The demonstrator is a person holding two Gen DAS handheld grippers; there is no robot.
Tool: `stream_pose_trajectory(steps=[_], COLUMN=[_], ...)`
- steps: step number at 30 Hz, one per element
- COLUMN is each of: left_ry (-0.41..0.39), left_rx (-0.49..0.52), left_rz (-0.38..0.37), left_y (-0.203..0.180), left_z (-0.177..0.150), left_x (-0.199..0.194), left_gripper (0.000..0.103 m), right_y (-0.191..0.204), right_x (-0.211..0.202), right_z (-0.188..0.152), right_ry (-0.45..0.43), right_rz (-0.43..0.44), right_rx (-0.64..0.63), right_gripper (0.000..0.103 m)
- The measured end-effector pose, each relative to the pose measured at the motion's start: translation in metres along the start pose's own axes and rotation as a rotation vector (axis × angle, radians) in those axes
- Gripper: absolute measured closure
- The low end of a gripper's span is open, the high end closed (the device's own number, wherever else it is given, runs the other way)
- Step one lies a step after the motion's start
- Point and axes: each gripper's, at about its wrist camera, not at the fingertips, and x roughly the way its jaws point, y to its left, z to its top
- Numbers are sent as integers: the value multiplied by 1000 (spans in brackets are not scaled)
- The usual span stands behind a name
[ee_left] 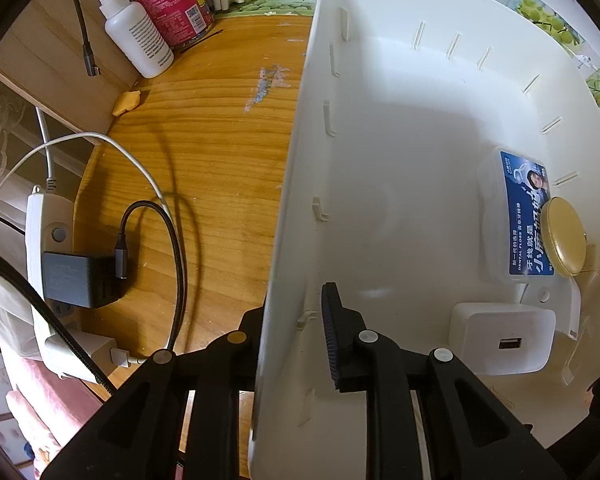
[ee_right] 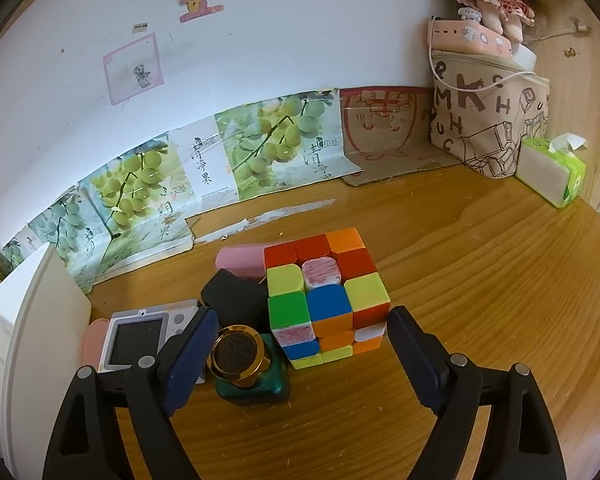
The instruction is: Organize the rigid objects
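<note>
Jaws of the left gripper [ee_left: 290, 344] pinch the side wall of the white bin [ee_left: 296, 184], while the right gripper [ee_right: 302, 344] stands wide apart, its jaws opening around a colour cube [ee_right: 326, 296] on the wooden table [ee_right: 480, 280]. Inside the bin lie a floss box [ee_left: 516, 220], a gold disc [ee_left: 564, 242] and a white charger [ee_left: 502, 338]. Beside the cube stand a gold-capped green bottle [ee_right: 248, 364] and a small camera [ee_right: 140, 334], toward the bin.

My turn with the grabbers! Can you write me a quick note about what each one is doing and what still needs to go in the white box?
Left gripper: clamped on the white box's wall, steadying it.
Right gripper: open and empty, aimed at the cube and the gold-capped green bottle on the desk.
In the box: floss case, gold disc, white charger.
Left on the desk: cube, bottle, black case, pink block, little screen gadget.
</note>
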Motion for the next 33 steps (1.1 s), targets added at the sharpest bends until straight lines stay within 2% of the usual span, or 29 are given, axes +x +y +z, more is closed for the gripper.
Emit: stream_pose_trajectory(steps=[4,9,13,15,24,33], left_ry=[1,0,1,0,-1,-2], left_rx=[0,0,0,0,-3,-4], left_rz=[1,1,1,1,-3,-5], left_y=[1,0,0,0,-1,-1], left_z=[0,0,1,1,-1,-2], left_x=[0,0,0,0,-1,-2], left_gripper=[82,81,81,81,81,81], right_y=[0,-3,-6,-6,-6,-17], right_x=[0,-3,-4,-5,-8,-18], right_z=[0,0,0,1,3,2], right_ry=[2,-7,-4,-8,11,21], right_rz=[3,-4,4,3,14,20], right_rx=[-2,1,9,1,-9,39], right_gripper=[18,35,39,44,45,45])
